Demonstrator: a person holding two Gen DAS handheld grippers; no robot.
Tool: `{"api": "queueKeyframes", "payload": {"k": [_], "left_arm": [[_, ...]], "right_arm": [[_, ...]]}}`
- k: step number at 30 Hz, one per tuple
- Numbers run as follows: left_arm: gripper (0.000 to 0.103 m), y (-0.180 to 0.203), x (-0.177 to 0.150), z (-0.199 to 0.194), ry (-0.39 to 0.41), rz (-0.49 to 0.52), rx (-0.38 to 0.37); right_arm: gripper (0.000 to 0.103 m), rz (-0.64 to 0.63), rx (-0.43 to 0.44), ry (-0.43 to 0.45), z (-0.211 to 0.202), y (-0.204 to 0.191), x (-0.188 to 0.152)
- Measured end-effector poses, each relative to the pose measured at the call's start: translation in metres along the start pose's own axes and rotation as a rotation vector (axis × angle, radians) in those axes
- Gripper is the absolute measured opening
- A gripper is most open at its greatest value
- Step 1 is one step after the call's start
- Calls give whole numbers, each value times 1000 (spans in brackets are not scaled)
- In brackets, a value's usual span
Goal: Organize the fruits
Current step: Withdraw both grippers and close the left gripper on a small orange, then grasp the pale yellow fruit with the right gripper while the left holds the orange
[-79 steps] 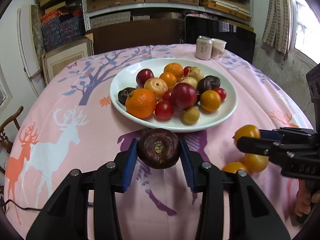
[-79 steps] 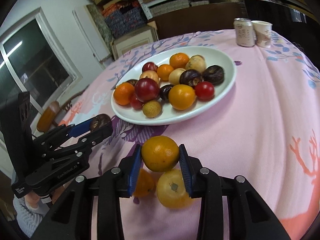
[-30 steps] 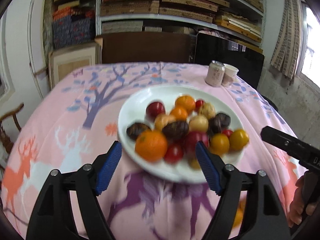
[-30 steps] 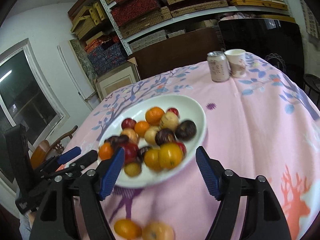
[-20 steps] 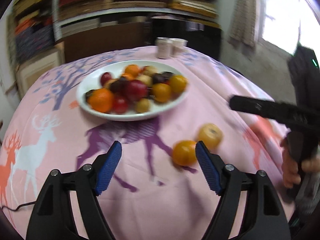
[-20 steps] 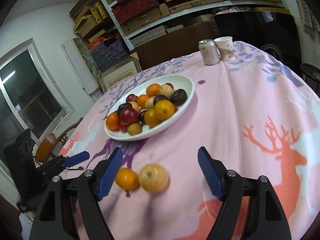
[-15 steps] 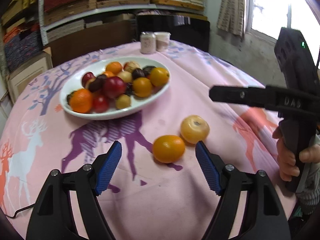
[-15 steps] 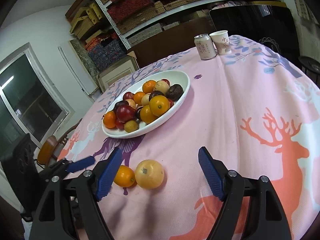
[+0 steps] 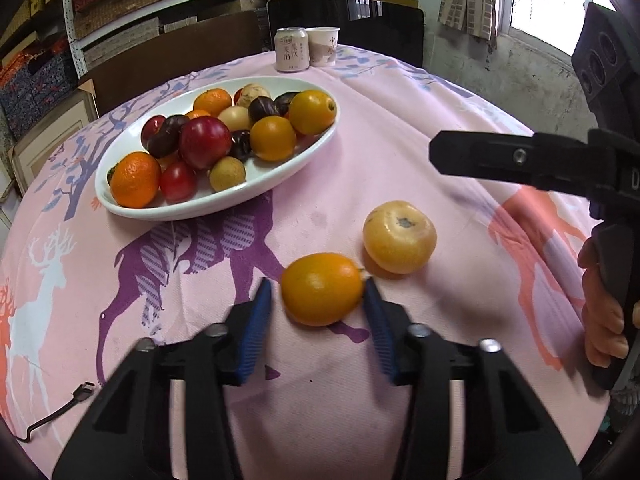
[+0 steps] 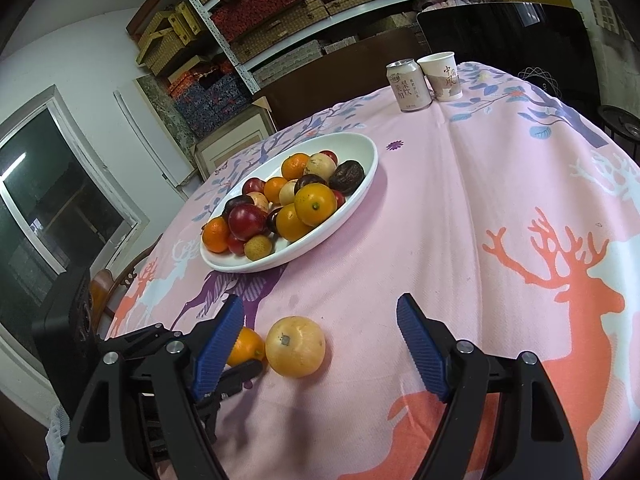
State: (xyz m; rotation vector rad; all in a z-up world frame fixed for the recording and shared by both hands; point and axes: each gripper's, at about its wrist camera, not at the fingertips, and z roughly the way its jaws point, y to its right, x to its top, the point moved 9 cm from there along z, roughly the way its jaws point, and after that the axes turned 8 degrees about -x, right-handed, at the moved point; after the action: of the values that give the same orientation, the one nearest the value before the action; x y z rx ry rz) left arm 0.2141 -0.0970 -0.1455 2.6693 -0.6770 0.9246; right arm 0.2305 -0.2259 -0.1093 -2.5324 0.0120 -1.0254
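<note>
A white oval plate point(image 9: 120, 210) holds several oranges, red and dark fruits; it also shows in the right wrist view point(image 10: 372, 164). Two fruits lie loose on the pink cloth. An orange point(image 9: 322, 289) sits between the blue pads of my left gripper point(image 9: 318, 298); the right pad touches it and a small gap remains at the left pad. A pale yellow-orange fruit point(image 9: 399, 237) lies just beyond it. My right gripper point(image 10: 320, 342) is wide open and empty, above the pale fruit point(image 10: 295, 347). The orange point(image 10: 247, 346) shows there partly hidden behind the pad.
A drink can point(image 9: 292, 54) and a paper cup point(image 9: 323, 46) stand at the table's far edge. Shelves with boxes and a dark chair stand behind the table. A black cable point(image 9: 56, 410) lies at the near left edge of the cloth.
Both grippers let their fruits go onto the plate and drew back. My left gripper swung right, came down to the loose orange and narrowed around it. The right gripper stays open.
</note>
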Motion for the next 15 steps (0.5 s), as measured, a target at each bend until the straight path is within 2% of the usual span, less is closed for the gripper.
{"api": "queueKeyframes", "payload": {"k": [9, 15], "left_arm": [[41, -16, 1, -8, 27, -59, 46], [41, -30, 1, -14, 48, -92, 77]], "right_arm": [[80, -55, -16, -42, 11, -8, -9], [80, -190, -53, -81, 22, -28, -24]]}}
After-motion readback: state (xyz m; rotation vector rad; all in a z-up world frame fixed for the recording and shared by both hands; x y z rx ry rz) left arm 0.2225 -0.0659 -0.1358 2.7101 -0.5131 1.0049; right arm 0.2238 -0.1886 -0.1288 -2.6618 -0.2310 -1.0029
